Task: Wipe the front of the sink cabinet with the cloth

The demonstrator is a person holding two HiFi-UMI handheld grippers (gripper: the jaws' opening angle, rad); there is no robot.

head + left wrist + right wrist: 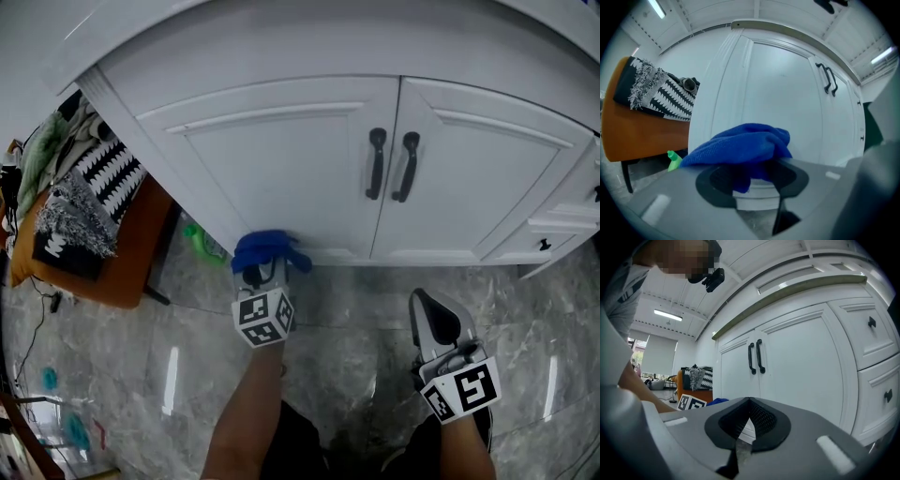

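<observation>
Head view: left gripper (263,272) clamped on a crumpled blue microfibre cloth (269,247). Cloth sits at the foot of the left door of the white panelled sink cabinet (281,159), by its lower right corner. Right gripper (429,305) has its jaws together with nothing between them. It is held low over the grey marble-pattern floor (356,319), apart from the cabinet, below the right door. Green plastic bottle (202,242) lies on the floor beside the cabinet's left corner.

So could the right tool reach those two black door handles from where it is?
Probably yes. The right tool, shut and empty, hangs in front of the doors with nothing between it and the black handles; the left tool and its cloth are off to the side.
</observation>
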